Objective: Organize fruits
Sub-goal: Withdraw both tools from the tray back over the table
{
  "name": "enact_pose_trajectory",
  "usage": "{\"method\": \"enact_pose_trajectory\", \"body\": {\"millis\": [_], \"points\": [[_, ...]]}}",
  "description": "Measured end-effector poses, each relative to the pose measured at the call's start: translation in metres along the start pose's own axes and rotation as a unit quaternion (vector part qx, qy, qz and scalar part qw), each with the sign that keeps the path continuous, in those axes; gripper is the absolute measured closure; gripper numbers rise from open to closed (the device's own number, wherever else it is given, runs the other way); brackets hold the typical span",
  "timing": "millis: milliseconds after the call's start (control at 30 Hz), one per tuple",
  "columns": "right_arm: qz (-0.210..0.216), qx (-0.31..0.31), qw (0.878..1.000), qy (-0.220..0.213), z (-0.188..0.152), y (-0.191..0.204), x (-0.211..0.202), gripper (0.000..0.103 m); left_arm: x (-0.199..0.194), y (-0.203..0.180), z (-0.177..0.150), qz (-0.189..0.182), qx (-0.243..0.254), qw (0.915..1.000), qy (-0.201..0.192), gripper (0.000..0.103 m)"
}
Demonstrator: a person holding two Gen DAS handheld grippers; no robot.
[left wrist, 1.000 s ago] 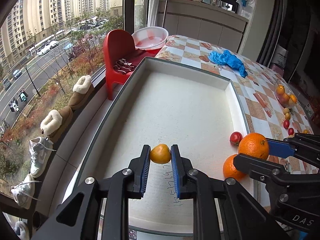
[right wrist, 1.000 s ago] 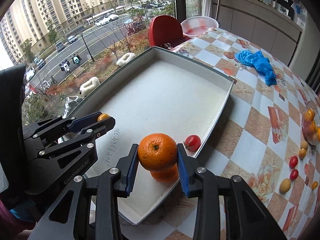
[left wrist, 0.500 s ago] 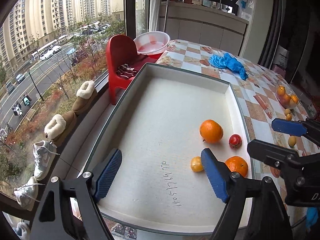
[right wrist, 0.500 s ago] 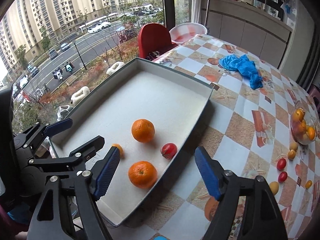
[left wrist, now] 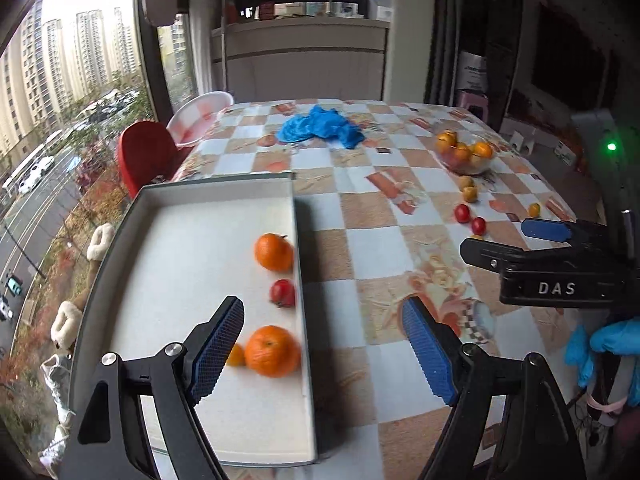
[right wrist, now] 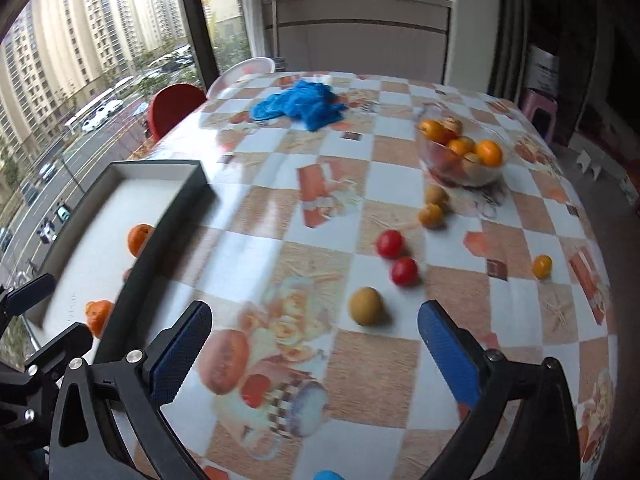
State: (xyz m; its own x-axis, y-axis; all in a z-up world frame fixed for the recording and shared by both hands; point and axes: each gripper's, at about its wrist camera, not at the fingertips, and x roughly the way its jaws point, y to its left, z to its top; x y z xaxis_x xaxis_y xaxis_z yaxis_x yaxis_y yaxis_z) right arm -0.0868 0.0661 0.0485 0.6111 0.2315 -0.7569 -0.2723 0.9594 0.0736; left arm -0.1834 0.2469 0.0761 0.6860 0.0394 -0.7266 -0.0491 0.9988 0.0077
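Note:
A white tray [left wrist: 192, 248] with a grey rim holds two oranges [left wrist: 274, 252] [left wrist: 272, 351], a red fruit [left wrist: 283, 293] and a small yellow fruit [left wrist: 236, 356]. My left gripper [left wrist: 324, 344] is open and empty above the tray's right edge. My right gripper [right wrist: 316, 356] is open and empty over the table; it also shows in the left wrist view [left wrist: 532, 240]. Loose on the table lie two red fruits [right wrist: 389, 243] [right wrist: 405, 271], a yellow-brown fruit [right wrist: 366, 306] and small yellow ones [right wrist: 431, 215]. The tray [right wrist: 168, 216] shows at the left in the right wrist view.
A glass bowl [right wrist: 460, 156] of oranges stands at the far right of the checkered table [right wrist: 320, 208]. A blue cloth [right wrist: 304, 102] lies at the back. A red chair [left wrist: 142, 156] and a white basin [left wrist: 200, 116] stand by the window.
Both grippers opened and let go of their fruit in the tray: the small yellow fruit and an orange. Both have since swung right, toward the loose fruit on the table.

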Motion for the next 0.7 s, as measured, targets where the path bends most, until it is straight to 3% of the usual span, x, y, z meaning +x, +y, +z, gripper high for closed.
{"method": "enact_pose_trajectory", "body": {"millis": [200,367,533,700], "points": [[-0.063,0.068,0.996,0.013,-0.027,-0.080,0.004,0.000,0.032,-0.071,0.003,-0.008,0.049,0.9986,0.016,0.021],[-0.099,0.105,0.990,0.006,-0.045,-0.123,0.006,0.000,0.062,-0.092,-0.002,0.017,0.041,0.9989,0.016,0.021],[-0.104,0.106,0.989,0.002,-0.051,-0.132,0.014,0.000,0.086,-0.090,-0.002,0.036,0.026,0.9986,0.028,0.021],[-0.114,0.095,0.989,0.005,-0.052,-0.128,0.016,0.000,0.095,-0.082,-0.006,0.025,0.003,0.9991,0.034,0.020]]}}
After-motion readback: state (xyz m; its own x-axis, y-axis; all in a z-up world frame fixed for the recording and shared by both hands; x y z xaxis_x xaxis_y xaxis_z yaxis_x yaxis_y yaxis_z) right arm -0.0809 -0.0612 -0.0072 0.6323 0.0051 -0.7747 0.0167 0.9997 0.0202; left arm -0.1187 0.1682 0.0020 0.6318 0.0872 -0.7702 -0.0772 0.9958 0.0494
